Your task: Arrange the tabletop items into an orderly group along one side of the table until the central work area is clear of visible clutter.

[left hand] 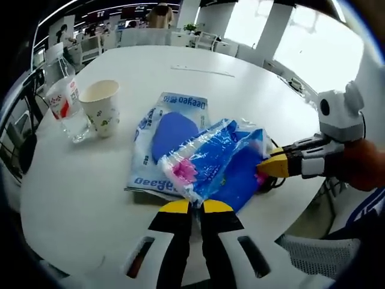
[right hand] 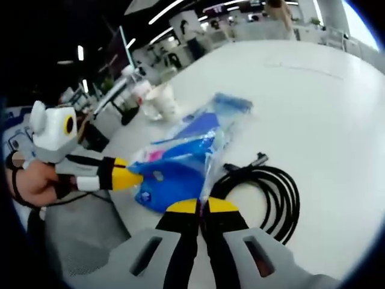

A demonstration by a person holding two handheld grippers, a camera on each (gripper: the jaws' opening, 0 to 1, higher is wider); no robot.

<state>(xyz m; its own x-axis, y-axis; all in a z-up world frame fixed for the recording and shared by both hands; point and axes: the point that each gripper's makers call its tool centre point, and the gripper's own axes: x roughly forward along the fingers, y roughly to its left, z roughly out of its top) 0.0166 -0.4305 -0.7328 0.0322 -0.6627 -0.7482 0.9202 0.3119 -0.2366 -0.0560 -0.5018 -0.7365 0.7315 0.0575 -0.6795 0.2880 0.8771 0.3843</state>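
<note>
Both pinching the shiny blue bag [left hand: 219, 162]: left gripper [left hand: 197, 206] at one edge, right gripper [left hand: 272, 165] at another, bag stretching between, above the flat packet [left hand: 153, 153].

A crinkled blue plastic packet [left hand: 222, 159] with pink print lies on top of a flat white-and-blue pouch [left hand: 157, 144]. Beside them stand a paper cup [left hand: 101, 106] and a clear water bottle [left hand: 67, 103], both upright. A coiled black cable [right hand: 264, 195] lies just beside the packet.
</note>
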